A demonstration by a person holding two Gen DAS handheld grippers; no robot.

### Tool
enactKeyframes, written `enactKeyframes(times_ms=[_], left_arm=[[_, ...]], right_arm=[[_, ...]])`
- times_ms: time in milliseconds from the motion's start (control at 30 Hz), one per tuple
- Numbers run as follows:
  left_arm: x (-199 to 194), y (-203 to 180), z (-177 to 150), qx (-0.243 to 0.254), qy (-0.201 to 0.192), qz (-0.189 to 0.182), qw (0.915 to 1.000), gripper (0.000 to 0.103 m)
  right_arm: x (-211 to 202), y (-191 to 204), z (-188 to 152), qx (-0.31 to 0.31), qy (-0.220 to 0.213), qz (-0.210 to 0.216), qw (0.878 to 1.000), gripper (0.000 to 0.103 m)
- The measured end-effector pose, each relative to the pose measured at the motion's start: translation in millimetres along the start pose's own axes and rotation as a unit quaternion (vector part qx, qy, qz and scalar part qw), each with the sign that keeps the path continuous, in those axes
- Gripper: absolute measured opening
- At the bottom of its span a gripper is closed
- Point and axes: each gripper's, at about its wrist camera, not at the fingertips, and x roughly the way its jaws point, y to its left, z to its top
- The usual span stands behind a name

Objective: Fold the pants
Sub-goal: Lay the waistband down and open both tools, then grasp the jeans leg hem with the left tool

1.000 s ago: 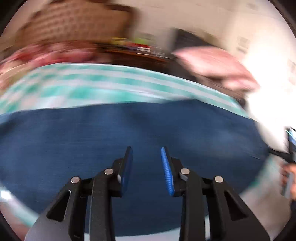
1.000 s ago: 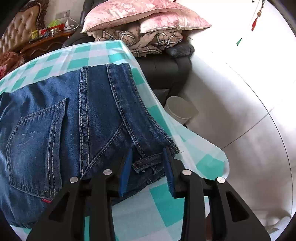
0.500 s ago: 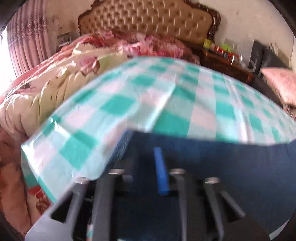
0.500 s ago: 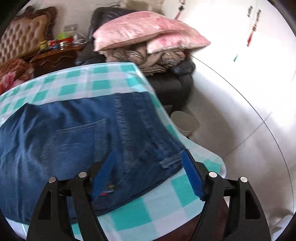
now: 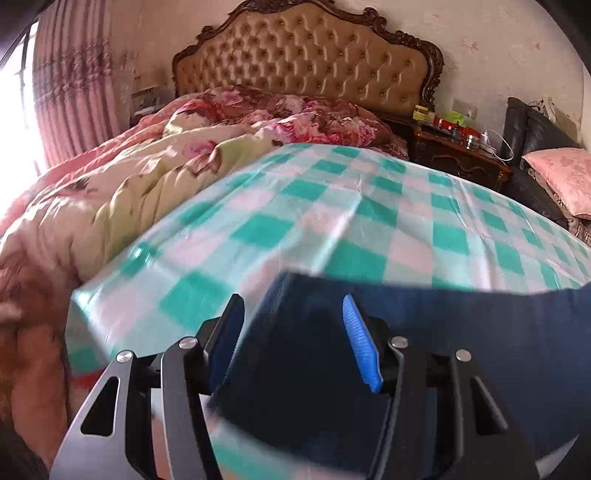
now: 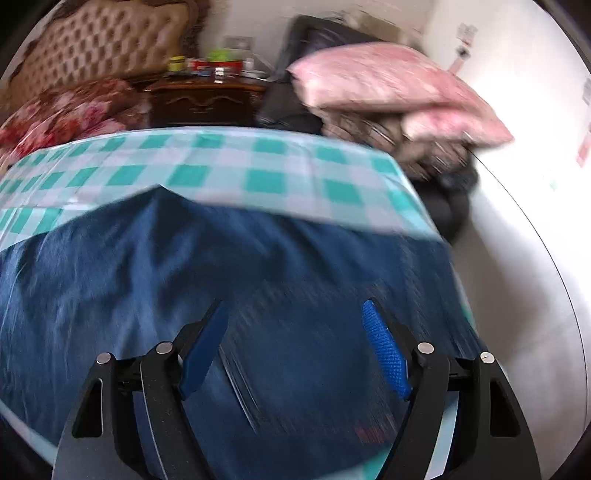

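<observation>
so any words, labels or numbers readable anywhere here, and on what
None can be read.
Jars and boxes on the nightstand: labels too small and blurred.
Papers on the white wall: blurred.
Red tag on the jeans: blurred, no text legible.

Left gripper [image 5: 291, 339] angled downward, jaws parted about halfway and just opened wider, blue pads [image 5: 360, 347] clear of the dark cloth that lies between them. Right gripper [image 6: 295, 347] likewise tilted down, jaws spread wide, pads [image 6: 386, 354] hovering apart above the fabric, nothing clamped.
</observation>
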Motion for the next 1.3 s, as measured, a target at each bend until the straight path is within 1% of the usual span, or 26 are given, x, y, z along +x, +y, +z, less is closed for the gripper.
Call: enactKeyframes(times_ms=[67, 100, 133, 200, 300, 333, 400, 433, 467, 533, 567, 600, 633, 667, 700, 733, 767, 800, 900, 967, 1000, 1067, 1167, 1233, 1267, 1300], left_arm=[[-13, 11, -16, -0.04, 0.009, -0.001, 0.9992, 0.056], [-20, 16, -22, -0.057, 0.01, -0.008, 0.9983, 0.053], [-31, 29, -32, -0.089, 0.005, -0.009, 0.996, 0.049], [-42, 51, -53, -0.148, 0.004, -0.018, 0.9888, 0.049], [-50, 76, -74, -0.21, 0.015, -0.048, 0.9764, 0.048], [-50, 82, -77, -0.222, 0.017, -0.058, 0.9731, 0.048], [-52, 86, -84, -0.24, 0.019, -0.081, 0.9672, 0.048], [-51, 87, -85, -0.253, 0.02, -0.111, 0.961, 0.048], [-49, 86, -84, -0.261, 0.021, -0.127, 0.9568, 0.048], [-39, 82, -82, -0.285, 0.035, -0.168, 0.9431, 0.048], [-34, 82, -82, -0.296, 0.04, -0.183, 0.9366, 0.048], [-28, 82, -82, -0.317, 0.044, -0.201, 0.9261, 0.048], [-25, 82, -83, -0.326, 0.047, -0.204, 0.9218, 0.048], [-20, 83, -82, -0.334, 0.054, -0.198, 0.9198, 0.047], [-15, 85, -82, -0.344, 0.06, -0.194, 0.9169, 0.042], [-8, 89, -84, -0.368, 0.065, -0.21, 0.9037, 0.04], [-5, 91, -85, -0.381, 0.068, -0.22, 0.8953, 0.04], [-1, 93, -84, -0.391, 0.072, -0.224, 0.8899, 0.039], [7, 96, -74, -0.393, 0.073, -0.216, 0.8905, 0.038], [16, 98, -69, -0.404, 0.079, -0.216, 0.8854, 0.037], [17, 99, -66, -0.406, 0.08, -0.213, 0.8851, 0.034], [19, 97, -63, -0.402, 0.082, -0.207, 0.888, 0.034], [18, 98, -67, -0.408, 0.079, -0.211, 0.8847, 0.035], [16, 98, -70, -0.41, 0.078, -0.215, 0.8828, 0.035], [16, 98, -71, -0.407, 0.077, -0.217, 0.8839, 0.035], [16, 97, -72, -0.404, 0.076, -0.218, 0.8852, 0.035]], right_arm=[[20, 11, 17, -0.02, -0.004, -0.001, 1.0, 0.071], [31, 13, 26, -0.021, -0.005, 0.008, 1.0, 0.071], [42, 12, 34, -0.019, -0.004, 0.011, 1.0, 0.071], [66, 6, 43, -0.02, 0.006, -0.027, 0.999, 0.071], [100, -12, 42, -0.003, 0.038, -0.06, 0.997, 0.072], [104, -19, 40, 0.011, 0.036, -0.043, 0.998, 0.074], [103, -24, 38, 0.017, 0.034, -0.041, 0.998, 0.075], [102, -23, 38, 0.013, 0.033, -0.045, 0.998, 0.075], [100, -22, 38, 0.013, 0.032, -0.05, 0.998, 0.075], [89, -22, 38, 0.028, 0.024, -0.066, 0.997, 0.075], [81, -21, 37, 0.036, 0.017, -0.061, 0.997, 0.075], [71, -19, 36, 0.041, 0.01, -0.046, 0.998, 0.075], [53, -10, 33, 0.036, -0.003, -0.024, 0.999, 0.075], [40, -1, 29, 0.025, -0.014, -0.013, 1.0, 0.075], [30, 7, 27, 0.013, -0.021, -0.006, 1.0, 0.075], [16, 19, 21, -0.004, -0.031, 0.005, 1.0, 0.075], [6, 29, 17, -0.015, -0.036, 0.016, 0.999, 0.075], [-6, 41, 10, -0.023, -0.04, 0.035, 0.998, 0.075], [-25, 67, -5, -0.032, -0.039, 0.072, 0.996, 0.075], [-32, 86, -13, -0.046, -0.033, 0.09, 0.994, 0.075], [-36, 95, -18, -0.052, -0.031, 0.099, 0.993, 0.075], [-44, 110, -28, -0.05, -0.021, 0.126, 0.991, 0.075], [-53, 133, -43, -0.046, 0.006, 0.186, 0.982, 0.075], [-60, 149, -51, -0.059, 0.005, 0.199, 0.978, 0.066], [-62, 157, -54, -0.065, 0.006, 0.208, 0.976, 0.063], [-64, 168, -56, -0.072, 0.008, 0.217, 0.973, 0.057]])
